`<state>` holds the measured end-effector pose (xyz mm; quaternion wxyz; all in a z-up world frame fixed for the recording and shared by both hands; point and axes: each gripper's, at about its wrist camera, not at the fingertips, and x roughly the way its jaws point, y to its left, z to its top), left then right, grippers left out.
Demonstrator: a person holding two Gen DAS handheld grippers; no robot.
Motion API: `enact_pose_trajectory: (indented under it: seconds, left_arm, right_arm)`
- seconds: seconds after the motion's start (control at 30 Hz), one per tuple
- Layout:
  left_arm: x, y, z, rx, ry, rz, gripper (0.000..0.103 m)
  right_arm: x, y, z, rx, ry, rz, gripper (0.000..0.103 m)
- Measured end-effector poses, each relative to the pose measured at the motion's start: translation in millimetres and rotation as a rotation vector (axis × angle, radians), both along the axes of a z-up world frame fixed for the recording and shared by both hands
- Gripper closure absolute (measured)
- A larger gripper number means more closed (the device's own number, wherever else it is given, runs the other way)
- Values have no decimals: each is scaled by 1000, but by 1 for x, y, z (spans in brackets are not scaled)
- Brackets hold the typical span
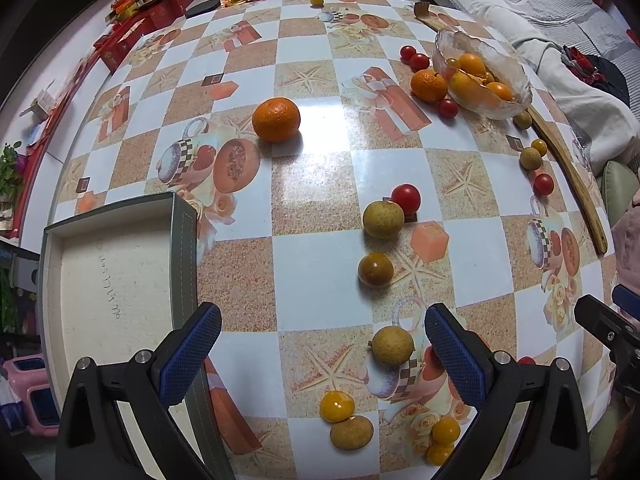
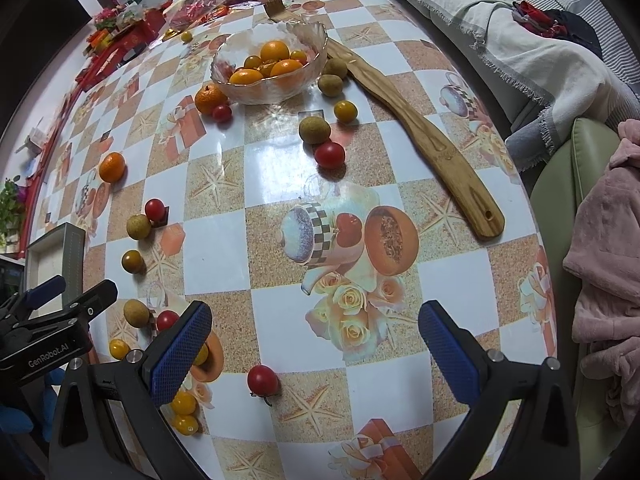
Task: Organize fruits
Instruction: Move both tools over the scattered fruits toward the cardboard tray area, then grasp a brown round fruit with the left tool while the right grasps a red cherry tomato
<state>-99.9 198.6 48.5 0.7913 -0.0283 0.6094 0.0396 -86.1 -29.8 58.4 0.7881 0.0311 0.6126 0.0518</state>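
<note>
Fruits lie scattered on a checkered table. A glass bowl (image 1: 482, 74) (image 2: 269, 62) holds several oranges and kumquats. A mandarin (image 1: 276, 119) sits alone mid-table. A brownish longan (image 1: 392, 345) lies just ahead of my left gripper (image 1: 320, 340), which is open and empty. Yellow kumquats (image 1: 337, 406) and another longan (image 1: 352, 432) lie below it. My right gripper (image 2: 314, 338) is open and empty above the table; a cherry tomato (image 2: 262, 379) lies between its fingers' line. The left gripper shows at the left edge of the right wrist view (image 2: 60, 304).
A grey box with a white inside (image 1: 116, 276) stands at the near left. A long wooden spatula (image 2: 420, 136) lies right of the bowl. Red boxes and packets (image 1: 152, 12) crowd the far edge. A sofa with blankets (image 2: 540, 40) borders the right side.
</note>
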Motion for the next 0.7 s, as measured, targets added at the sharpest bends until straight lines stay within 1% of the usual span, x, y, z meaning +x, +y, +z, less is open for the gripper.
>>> enact_pose_trajectory:
  seconds: [0.57,0.7]
  left_arm:
    - [9,1,-2,9,-3,1,1]
    - [15,-1,-3,11,-15,-11,1]
  right_arm:
    - [7,-3,-3,8,10,-1,0]
    - [12,-5,-7,6,15,4,0]
